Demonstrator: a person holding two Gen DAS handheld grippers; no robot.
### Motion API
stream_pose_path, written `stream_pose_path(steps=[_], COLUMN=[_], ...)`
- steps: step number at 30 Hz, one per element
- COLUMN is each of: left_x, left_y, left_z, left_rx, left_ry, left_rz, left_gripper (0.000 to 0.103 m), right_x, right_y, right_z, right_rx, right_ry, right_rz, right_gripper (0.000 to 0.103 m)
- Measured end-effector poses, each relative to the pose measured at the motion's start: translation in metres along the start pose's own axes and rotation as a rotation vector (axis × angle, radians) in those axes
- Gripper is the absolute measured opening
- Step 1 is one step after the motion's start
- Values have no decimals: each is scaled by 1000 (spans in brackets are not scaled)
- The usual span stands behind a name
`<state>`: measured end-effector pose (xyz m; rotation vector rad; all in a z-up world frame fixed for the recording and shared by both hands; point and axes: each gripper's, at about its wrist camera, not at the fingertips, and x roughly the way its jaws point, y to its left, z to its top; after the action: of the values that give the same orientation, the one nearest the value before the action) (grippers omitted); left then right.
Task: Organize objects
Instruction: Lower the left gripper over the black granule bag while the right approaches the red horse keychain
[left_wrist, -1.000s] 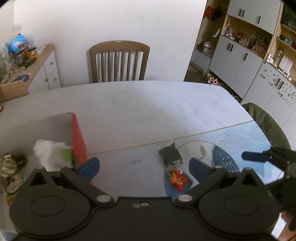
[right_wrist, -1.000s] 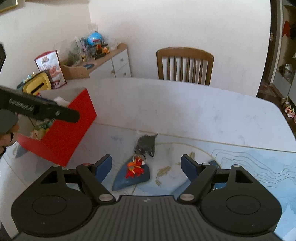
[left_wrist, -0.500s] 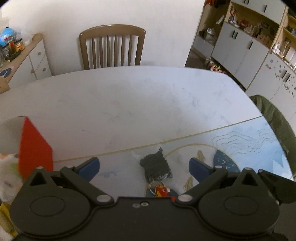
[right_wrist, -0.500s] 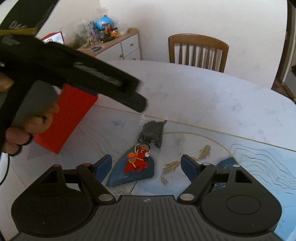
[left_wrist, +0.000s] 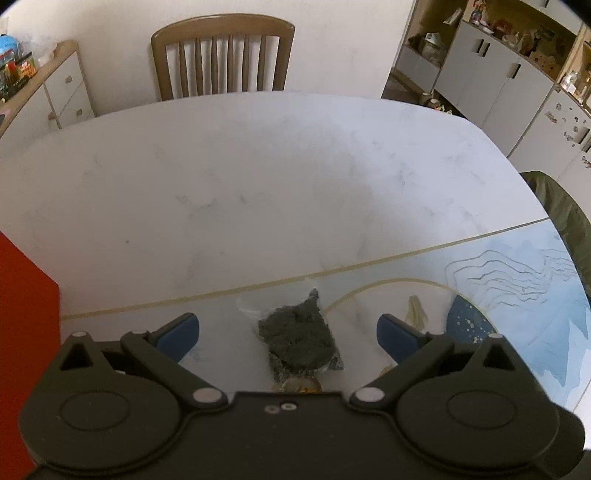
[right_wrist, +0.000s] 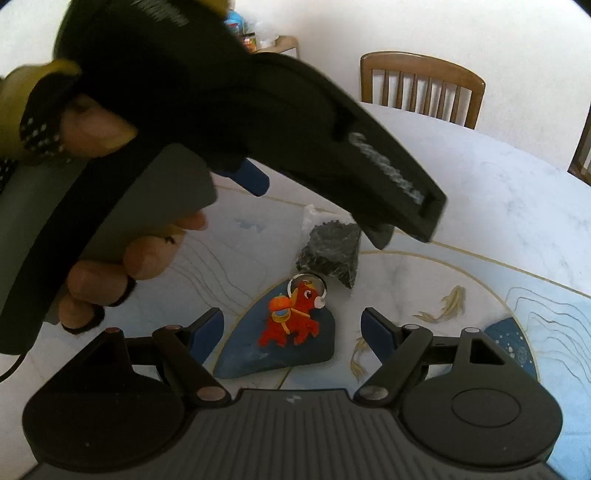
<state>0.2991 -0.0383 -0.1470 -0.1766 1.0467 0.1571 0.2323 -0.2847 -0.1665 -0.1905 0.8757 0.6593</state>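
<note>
The red box (left_wrist: 26, 332) is running off the left edge; the left gripper's body is hiding most of the keyring (left_wrist: 299, 386); in the right view, the left gripper (right_wrist: 317, 210) is covering the dark bag's (right_wrist: 332, 251) top corner.

A home dining room: marble table (left_wrist: 258, 177), wooden chair (left_wrist: 221, 55), white cupboards (left_wrist: 491, 77)

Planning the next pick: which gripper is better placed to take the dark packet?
Left. The left gripper is open with the dark packet centred between its fingers; the right gripper frames the red toy.
</note>
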Motion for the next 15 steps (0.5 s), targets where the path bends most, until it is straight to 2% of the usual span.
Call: stream_pose_path(steps=[7, 9, 13, 15], left_x=[16, 20, 25, 28], left_y=[-3, -3, -4, -5], left_z=[2, 3, 3, 2], left_rx=[7, 10, 11, 16], left_ry=[24, 37, 53, 65], left_rz=[7, 6, 5, 1], left_gripper=[100, 96, 92, 84], right_x=[11, 13, 17, 20], right_y=[4, 5, 5, 4], right_z=[0, 0, 0, -2], right_rx=[-41, -51, -55, -58], right_ry=[6, 10, 24, 33], right_rz=[3, 9, 7, 12], right_gripper=[80, 79, 68, 66])
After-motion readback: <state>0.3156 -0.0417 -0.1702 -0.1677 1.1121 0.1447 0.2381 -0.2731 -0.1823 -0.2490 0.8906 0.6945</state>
